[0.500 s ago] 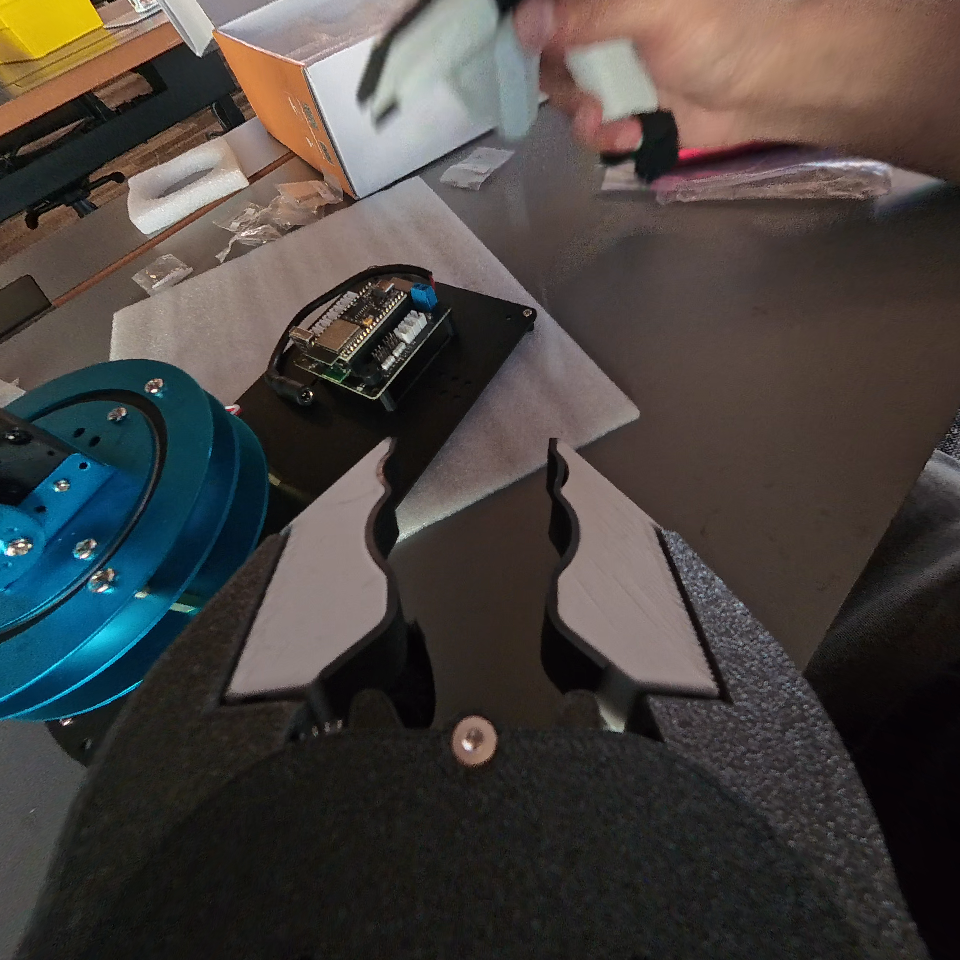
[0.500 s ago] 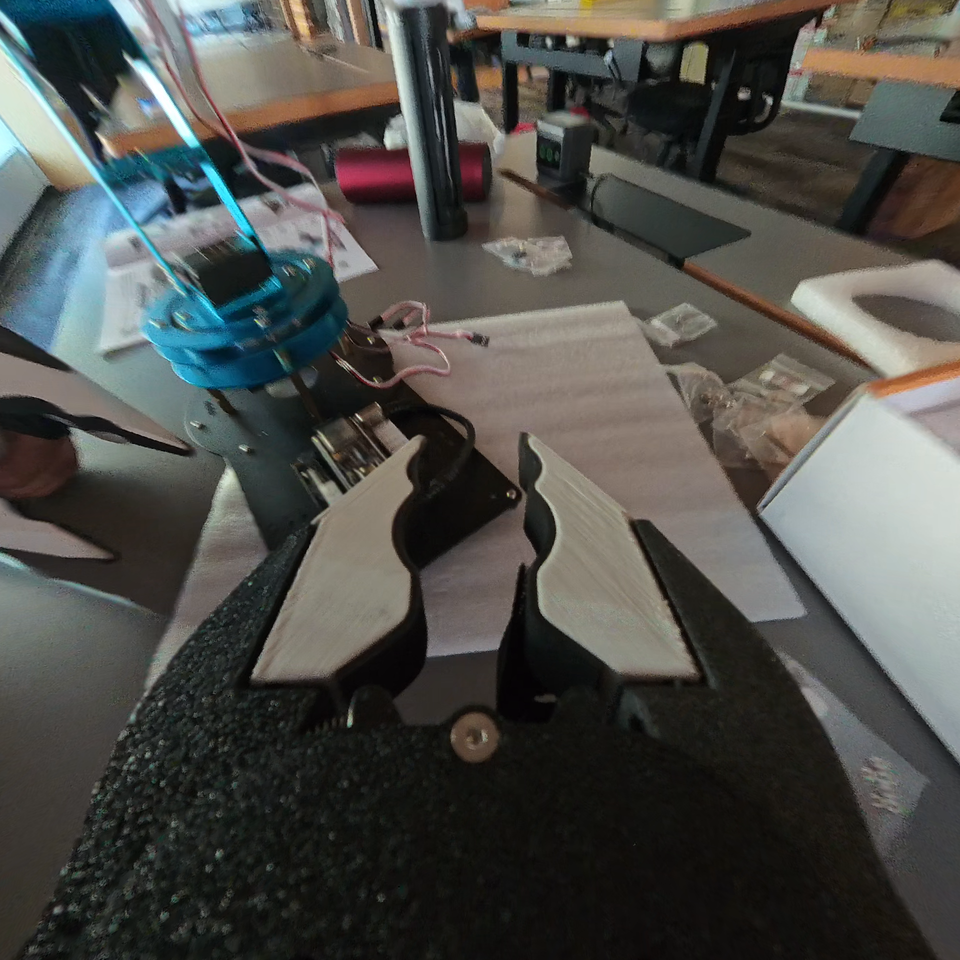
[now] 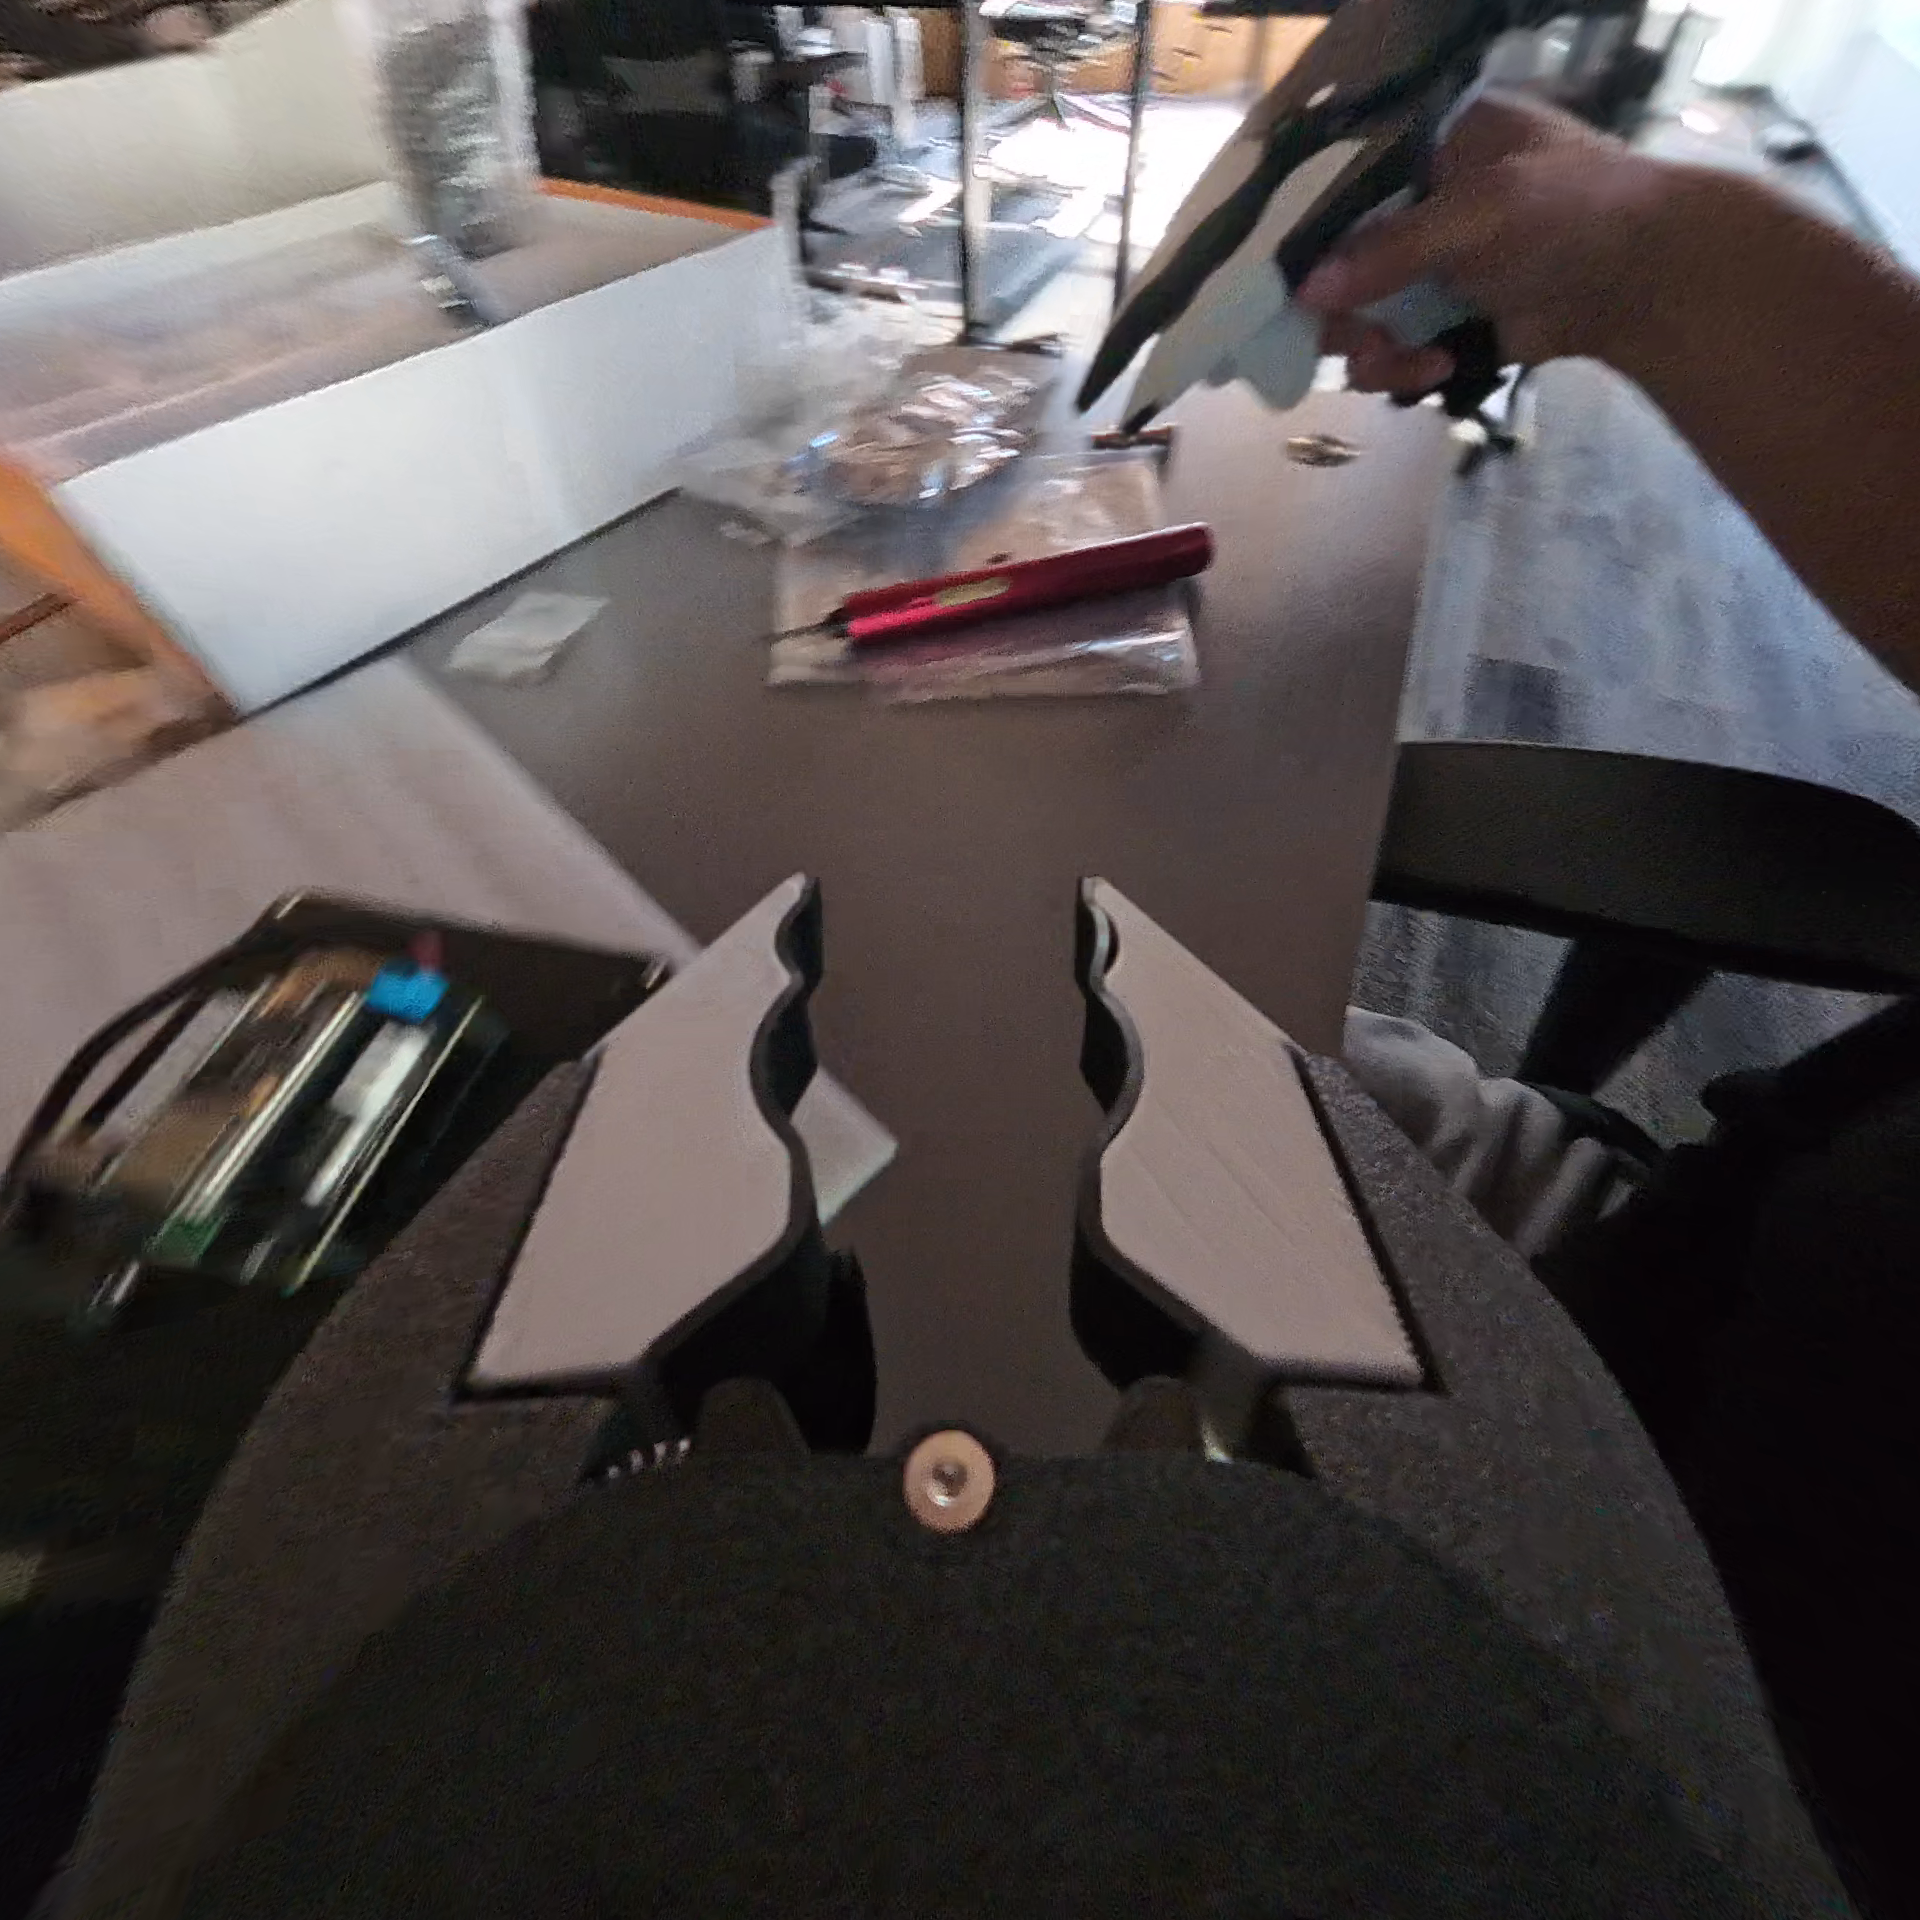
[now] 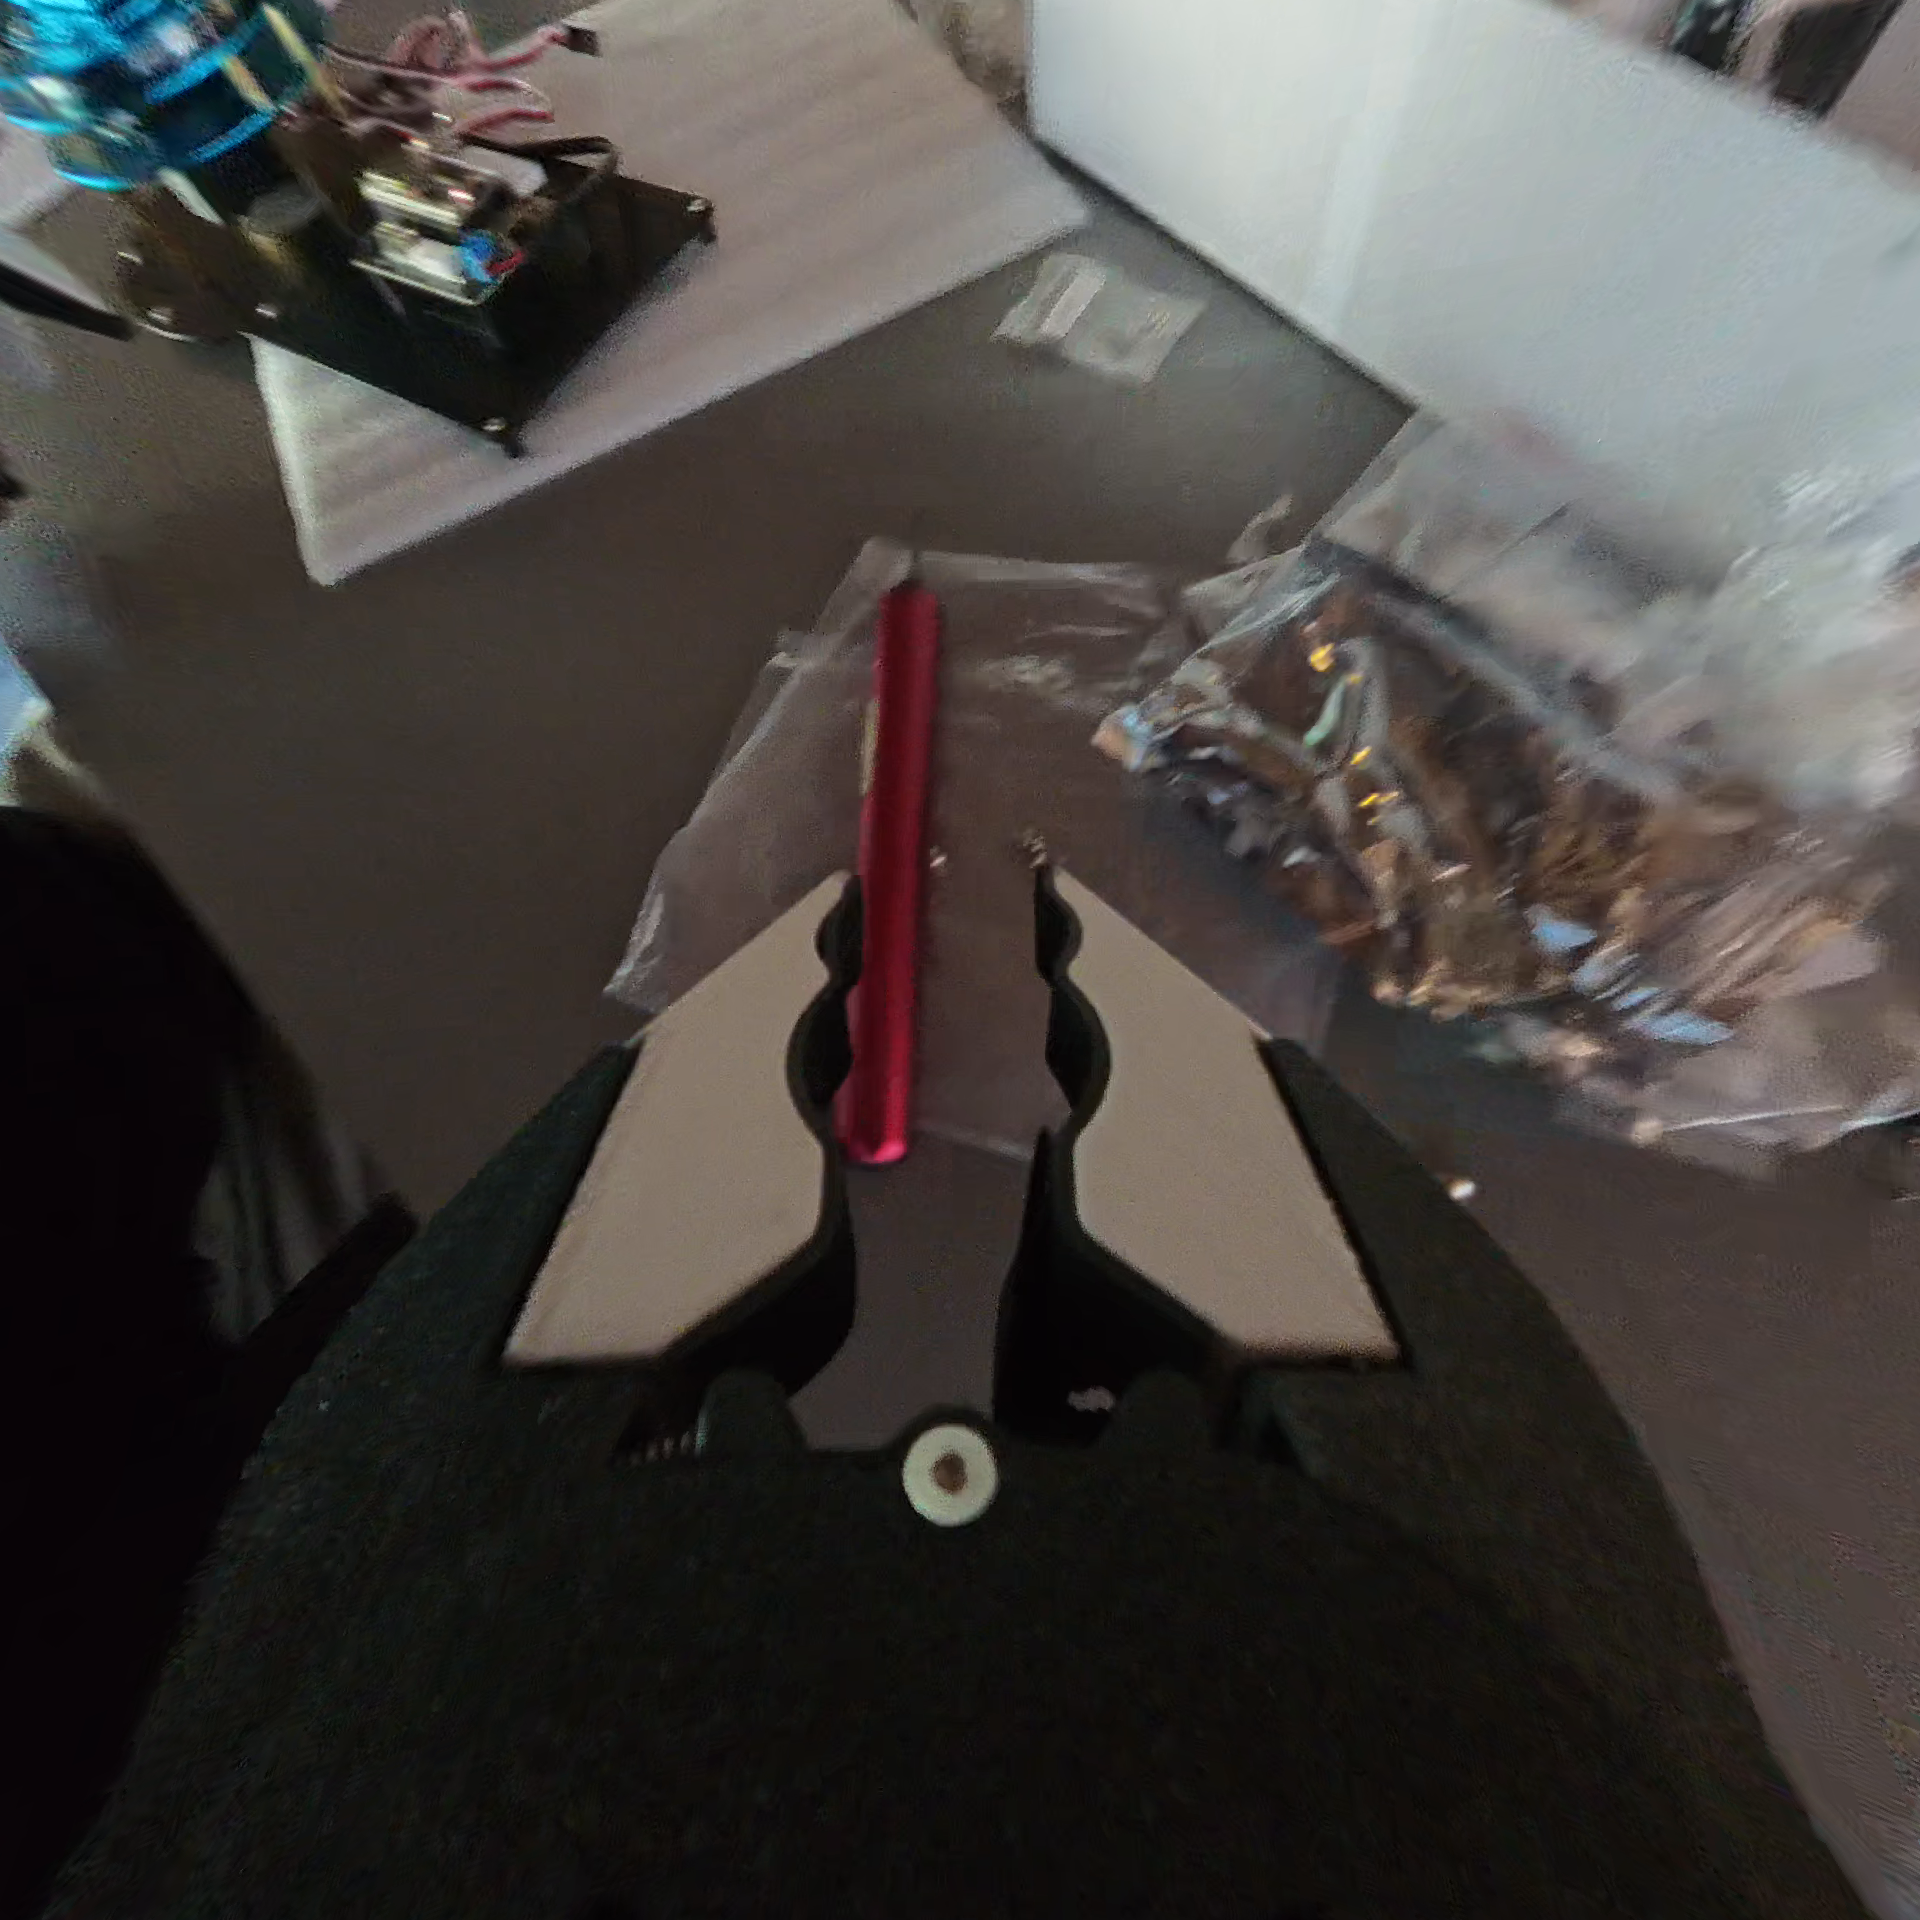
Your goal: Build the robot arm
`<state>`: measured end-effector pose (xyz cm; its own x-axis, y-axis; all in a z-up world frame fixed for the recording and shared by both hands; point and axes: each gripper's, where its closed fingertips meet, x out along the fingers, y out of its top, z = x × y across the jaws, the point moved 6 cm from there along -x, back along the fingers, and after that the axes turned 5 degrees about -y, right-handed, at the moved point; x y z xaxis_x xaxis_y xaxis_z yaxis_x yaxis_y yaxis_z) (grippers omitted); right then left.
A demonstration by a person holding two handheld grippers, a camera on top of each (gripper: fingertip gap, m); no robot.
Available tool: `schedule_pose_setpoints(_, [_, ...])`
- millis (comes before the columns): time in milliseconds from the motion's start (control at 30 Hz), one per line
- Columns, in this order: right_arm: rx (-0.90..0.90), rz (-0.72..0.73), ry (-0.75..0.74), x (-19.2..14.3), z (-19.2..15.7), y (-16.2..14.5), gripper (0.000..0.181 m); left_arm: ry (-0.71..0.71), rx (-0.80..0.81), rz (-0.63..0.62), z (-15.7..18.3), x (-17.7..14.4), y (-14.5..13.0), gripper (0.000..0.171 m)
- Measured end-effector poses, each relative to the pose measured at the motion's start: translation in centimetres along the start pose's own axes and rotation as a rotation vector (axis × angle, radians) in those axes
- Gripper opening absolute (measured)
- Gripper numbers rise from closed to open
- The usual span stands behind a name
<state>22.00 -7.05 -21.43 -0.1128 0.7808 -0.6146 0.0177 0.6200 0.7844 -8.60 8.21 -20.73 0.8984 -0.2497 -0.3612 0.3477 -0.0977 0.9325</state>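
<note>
Below your right gripper (image 4: pixel 945 883), which half a second ago faced the blue turntable assembly (image 4: pixel 156 94), now lies the red pen-shaped tool (image 4: pixel 894 862) on a clear plastic bag (image 4: pixel 748 790). Its jaws stand apart, empty, the tool's near end showing between them; contact cannot be confirmed. Your left gripper (image 3: pixel 945 904) has swung away from the circuit board (image 3: pixel 281 1101) toward bare table (image 3: pixel 935 748), jaws wide apart and empty. Note the white box (image 4: pixel 1455 208) and crinkled foil bags (image 4: pixel 1507 810) crowding the right side; open table lies left.
</note>
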Motion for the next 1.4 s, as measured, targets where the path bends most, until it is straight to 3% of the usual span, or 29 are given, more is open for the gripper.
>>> schedule_pose_setpoints(100, [0.038, 0.034, 0.039, 0.5, -1.5, -1.4, 0.034, -0.15, 0.037, -0.047, 0.6, 4.3, 2.5, 0.048])
schedule_pose_setpoints(267, [-0.004, 0.035, -0.085, 2.3, -1.4, -1.9, 0.031, -0.251, 0.07, -0.242, -1.7, 14.0, 6.7, 0.046])
schedule_pose_setpoints(400, [0.052, 0.084, -0.031, 1.7, -0.9, -0.7, 0.033, -0.28, 0.074, -0.473, -3.6, 21.9, 7.5, 0.035])
schedule_pose_setpoints(500, [0.016, 0.048, -0.039, 1.4, -1.8, -1.8, 0.035, -0.327, 0.059, -0.576, -3.6, 25.1, 7.4, 0.029])
schedule_pose_setpoints(833, [0.13, 0.3, -0.009, -1.2, -3.1, -3.1, 0.032, -0.439, -0.009, -0.718, -2.6, 27.5, 6.4, 0.026])
schedule_pose_setpoints(1100, [0.081, 0.295, 0.005, -1.4, -3.4, -3.4, 0.031, -0.358, 0.054, -0.766, -2.4, 28.6, 5.8, 0.012])
schedule_pose_setpoints(1167, [0.075, 0.291, 0.019, -1.4, -3.7, -3.6, 0.031, -0.326, 0.085, -0.755, -2.7, 28.8, 5.8, 0.003])
schedule_pose_setpoints(1400, [0.079, 0.261, -0.009, -1.3, -3.3, -4.2, 0.03, -0.3, 0.197, -0.664, -2.8, 27.3, 5.9, 0.002])
